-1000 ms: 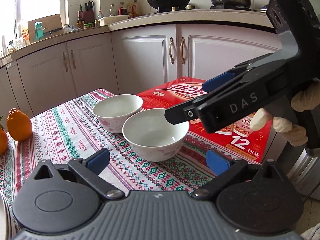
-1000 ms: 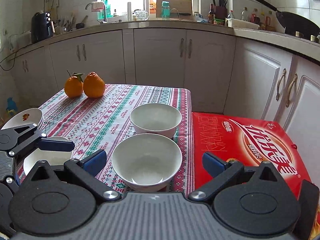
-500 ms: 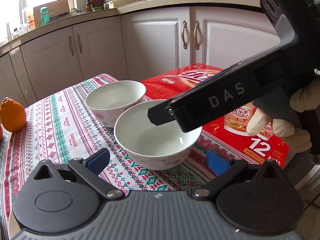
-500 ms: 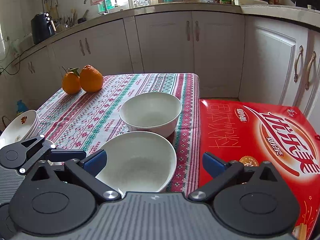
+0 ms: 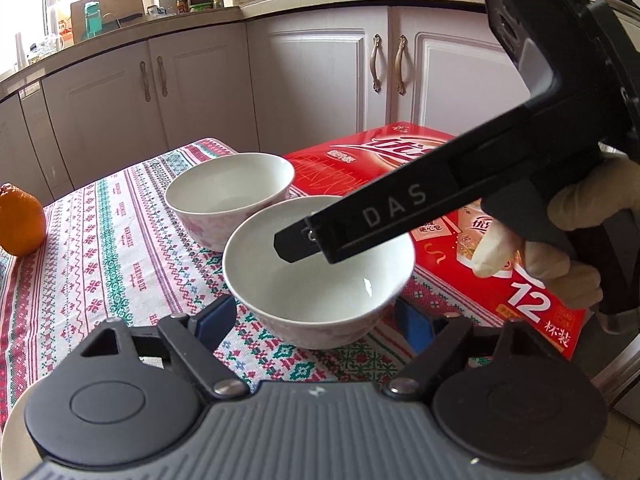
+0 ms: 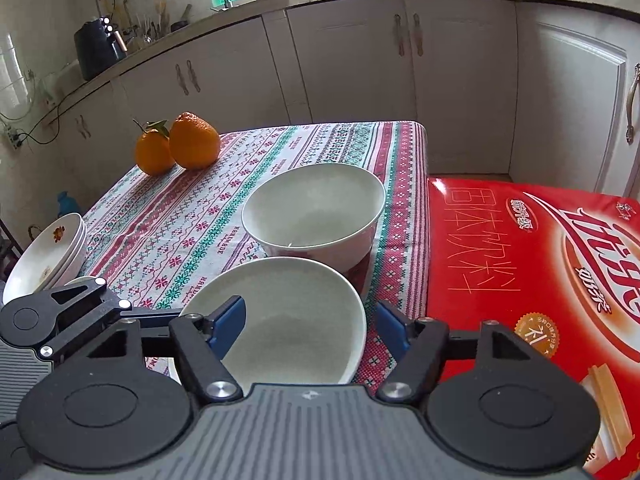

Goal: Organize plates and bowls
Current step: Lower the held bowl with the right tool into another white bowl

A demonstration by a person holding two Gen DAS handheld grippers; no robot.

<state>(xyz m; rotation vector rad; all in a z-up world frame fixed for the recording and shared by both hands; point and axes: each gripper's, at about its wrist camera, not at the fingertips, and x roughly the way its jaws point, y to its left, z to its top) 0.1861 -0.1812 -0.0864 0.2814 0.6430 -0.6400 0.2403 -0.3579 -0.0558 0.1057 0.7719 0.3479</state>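
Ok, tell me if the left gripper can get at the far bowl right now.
Probably not directly. The near bowl sits between the left gripper's closing fingers, right in front of the far bowl, and the right gripper reaches over it too.

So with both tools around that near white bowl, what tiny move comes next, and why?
Probably finish closing on the near bowl. The right tool and left tool both straddle it, jaws closing, pads seemingly not yet pressing. Then it could go into the far bowl.

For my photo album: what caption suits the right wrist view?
Right gripper closing around the near bowl, with a second bowl and two oranges beyond.
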